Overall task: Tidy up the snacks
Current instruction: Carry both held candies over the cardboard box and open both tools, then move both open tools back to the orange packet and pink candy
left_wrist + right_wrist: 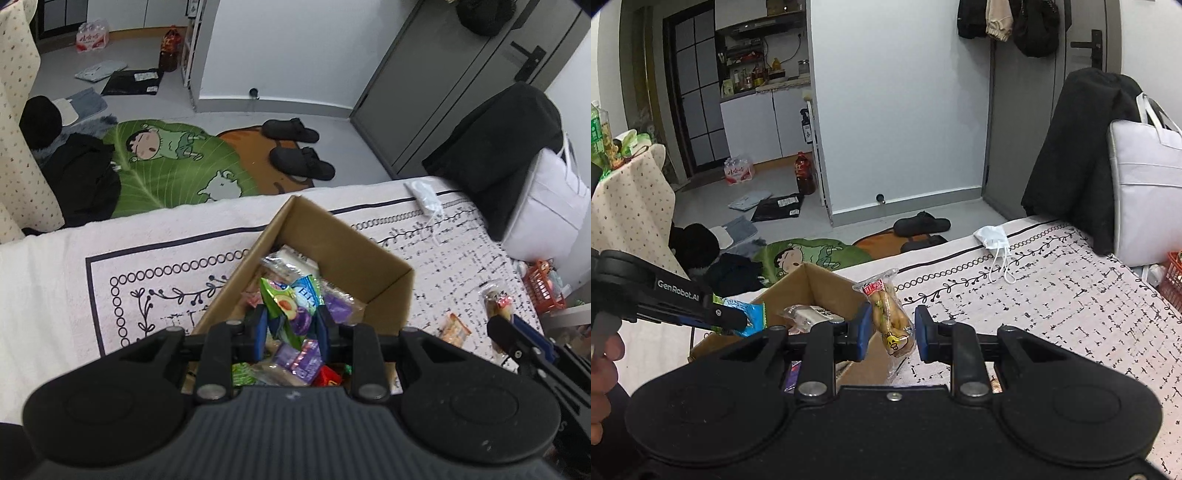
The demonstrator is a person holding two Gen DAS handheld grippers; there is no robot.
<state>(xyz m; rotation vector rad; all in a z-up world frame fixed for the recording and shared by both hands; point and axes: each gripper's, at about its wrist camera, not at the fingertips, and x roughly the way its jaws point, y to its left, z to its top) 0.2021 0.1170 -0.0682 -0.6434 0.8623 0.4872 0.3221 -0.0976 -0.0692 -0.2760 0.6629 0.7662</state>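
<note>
Left gripper (291, 325) clamps one green-blue packet (291, 301), "ETTI" partly legible, over box (354, 243). Right gripper (889, 328) clamps one clear pastry pack (890, 317), red label unreadable. "GenRobot.AI" on arm.

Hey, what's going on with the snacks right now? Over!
Left gripper shut on green packet over box. Right gripper holds bread snack. Nothing blocking.

A box (354, 258) sits on a cloth (155, 266) on the table. Many snack packs (295, 302) lie in the box. Two more snacks (456, 328) lie on the cloth, right of the box. A mask (991, 236) lies near the far edge. Slippers (299, 147) sit on the floor behind.
</note>
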